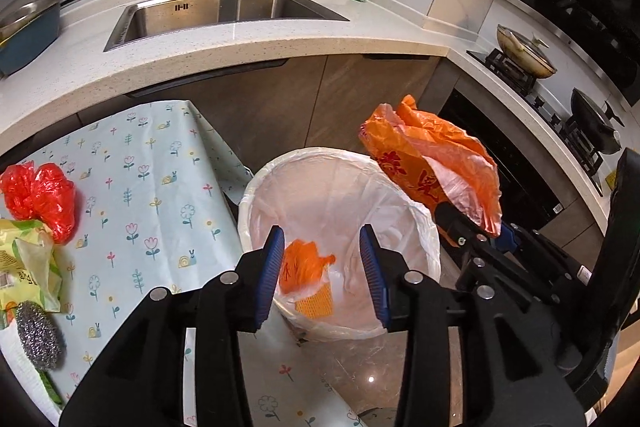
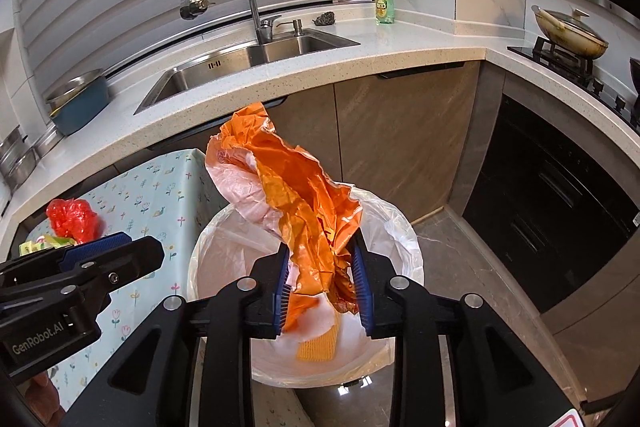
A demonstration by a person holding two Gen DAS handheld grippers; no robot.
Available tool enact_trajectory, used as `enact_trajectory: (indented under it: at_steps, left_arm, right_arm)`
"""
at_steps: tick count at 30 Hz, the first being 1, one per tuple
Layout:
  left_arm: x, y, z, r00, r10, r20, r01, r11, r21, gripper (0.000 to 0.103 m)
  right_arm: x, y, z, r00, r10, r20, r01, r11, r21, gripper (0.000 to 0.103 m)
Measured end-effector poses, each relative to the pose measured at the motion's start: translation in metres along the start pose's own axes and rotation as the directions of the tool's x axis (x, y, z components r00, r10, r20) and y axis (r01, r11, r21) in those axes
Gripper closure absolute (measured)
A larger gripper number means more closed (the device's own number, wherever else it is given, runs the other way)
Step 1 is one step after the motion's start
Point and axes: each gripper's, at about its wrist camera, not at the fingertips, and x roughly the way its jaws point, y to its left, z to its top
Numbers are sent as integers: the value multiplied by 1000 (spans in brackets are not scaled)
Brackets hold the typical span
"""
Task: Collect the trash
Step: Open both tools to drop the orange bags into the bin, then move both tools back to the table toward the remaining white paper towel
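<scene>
Left gripper [image 1: 322, 267]: fingers apart, nothing between them, over the bin [image 1: 424, 227]
Right gripper [image 2: 322, 283]: fingers narrow, orange bag [image 2: 304, 203] between them, crumpled and rising above the bin; whether the pads press it I cannot tell
Bin: white liner, orange scraps [image 1: 304, 267] at the bottom
Surface [image 1: 152, 187]: flowered cloth, red bag [image 1: 40, 195] and steel scourer [image 1: 38, 335] at its left

Bin [image 1: 420, 223] mouth open below; table [image 1: 160, 163] crowds its left.
</scene>
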Motion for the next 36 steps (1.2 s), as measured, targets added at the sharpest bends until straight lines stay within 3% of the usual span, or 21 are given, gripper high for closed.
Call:
enact_trajectory:
  at_steps: [9,20,30,33,36]
  left_arm:
    - [-15,10,0,998,41,41,-40,999,-20,53]
    - [-51,35,-7,985,139,98,-132,989,-71,48]
    - [-102,89,-37,952,290,102,-270,948,-170,46]
    - [-118,114,-51,940,331,82,-307,926,-217,37]
    - [-133,138,-66,932,355,69,-326,908,-264,37]
  right_arm:
    - [-7,11,5,1000,-1,31,2,1000,-19,55]
    - [-31,40,9,997,52,62,-48,997,-58,55]
    - [-61,102,-4,985,163,66,-152,979,-137,53]
    - [-69,127,-12,978,203,57,-191,967,-170,50]
    - [-76,154,-23,970,238,42,-224,951,-211,50]
